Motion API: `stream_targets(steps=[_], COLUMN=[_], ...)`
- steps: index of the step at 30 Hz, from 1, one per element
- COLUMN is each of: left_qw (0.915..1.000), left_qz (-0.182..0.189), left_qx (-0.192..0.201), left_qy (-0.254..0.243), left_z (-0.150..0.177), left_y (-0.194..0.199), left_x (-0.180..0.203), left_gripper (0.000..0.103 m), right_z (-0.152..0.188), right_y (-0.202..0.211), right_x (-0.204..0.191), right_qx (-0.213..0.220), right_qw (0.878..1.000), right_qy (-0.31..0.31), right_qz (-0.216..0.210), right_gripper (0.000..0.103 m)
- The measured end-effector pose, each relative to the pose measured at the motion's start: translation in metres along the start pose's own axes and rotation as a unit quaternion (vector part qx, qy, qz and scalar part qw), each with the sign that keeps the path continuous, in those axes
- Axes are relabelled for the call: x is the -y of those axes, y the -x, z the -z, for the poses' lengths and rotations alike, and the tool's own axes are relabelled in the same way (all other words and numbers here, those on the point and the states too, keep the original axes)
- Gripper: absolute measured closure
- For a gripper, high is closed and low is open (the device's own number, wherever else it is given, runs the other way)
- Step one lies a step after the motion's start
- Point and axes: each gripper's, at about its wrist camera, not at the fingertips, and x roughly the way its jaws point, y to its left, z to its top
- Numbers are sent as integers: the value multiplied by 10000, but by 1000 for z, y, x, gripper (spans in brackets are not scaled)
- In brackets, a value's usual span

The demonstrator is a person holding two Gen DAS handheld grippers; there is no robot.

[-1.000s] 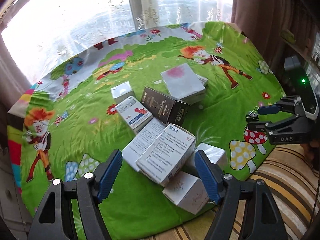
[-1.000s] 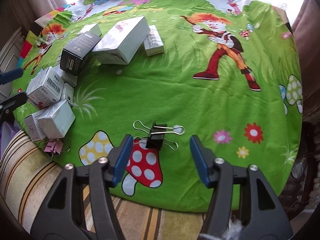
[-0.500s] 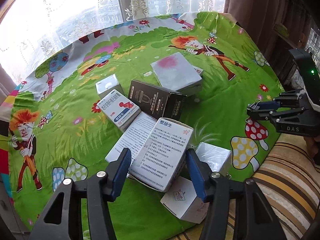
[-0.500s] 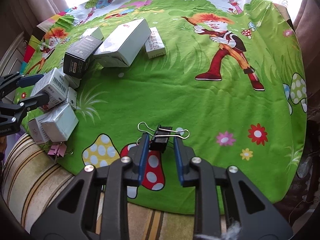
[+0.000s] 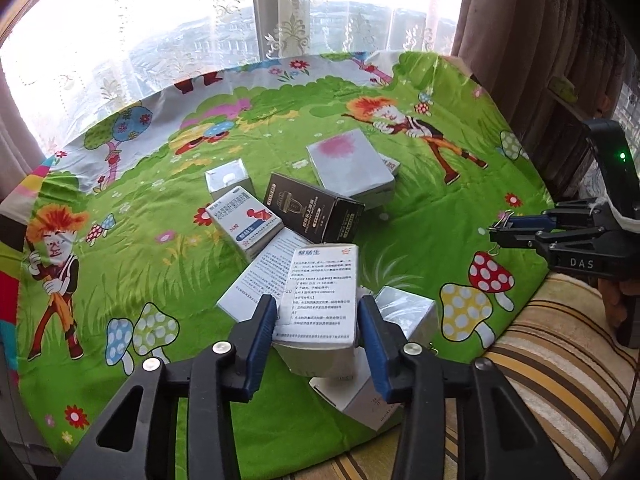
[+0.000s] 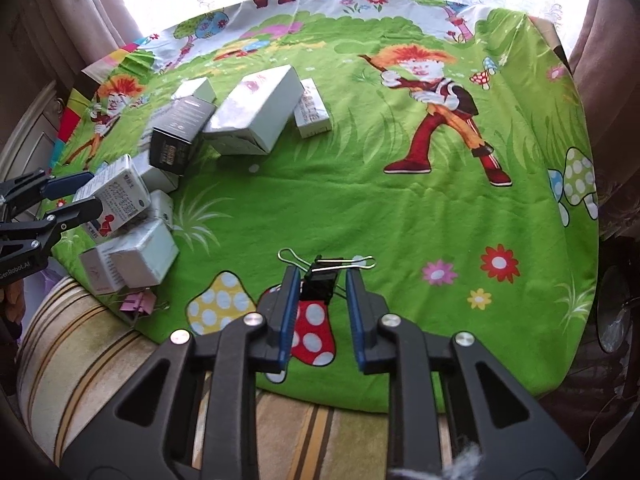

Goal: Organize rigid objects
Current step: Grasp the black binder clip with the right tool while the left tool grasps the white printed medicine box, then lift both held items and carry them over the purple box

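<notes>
— Gripping anything?
— The left gripper [image 5: 318, 320] clamps a white medicine box [image 5: 322, 300] at the near end of the box pile on the green cartoon cloth [image 5: 412, 240].
— And the other?
— The right gripper [image 6: 320, 288] pinches a black binder clip [image 6: 320, 282] over the red mushroom print. Farther back sit a black box [image 5: 316, 214] and a big white box [image 5: 350, 168].
</notes>
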Motion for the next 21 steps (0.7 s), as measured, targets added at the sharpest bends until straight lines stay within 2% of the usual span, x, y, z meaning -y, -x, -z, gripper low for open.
stream_targets(steps=[11, 17, 21], left_qw=[9970, 9901, 9796], left_qz=[-94, -482, -884], left_qx=[394, 615, 699], left_qy=[664, 1170, 1662], left_z=[27, 58, 88], left_y=[39, 72, 101], left_x=[-15, -32, -55], left_gripper=[61, 61, 61], right_z=[-4, -4, -2], right_y=[36, 50, 53], right_x=[-37, -77, -114], right_qx=[294, 312, 273], right_qw=[9989, 9961, 9920], right_qy=[246, 569, 879], right_qz=[-271, -603, -868], right_gripper=[76, 76, 76])
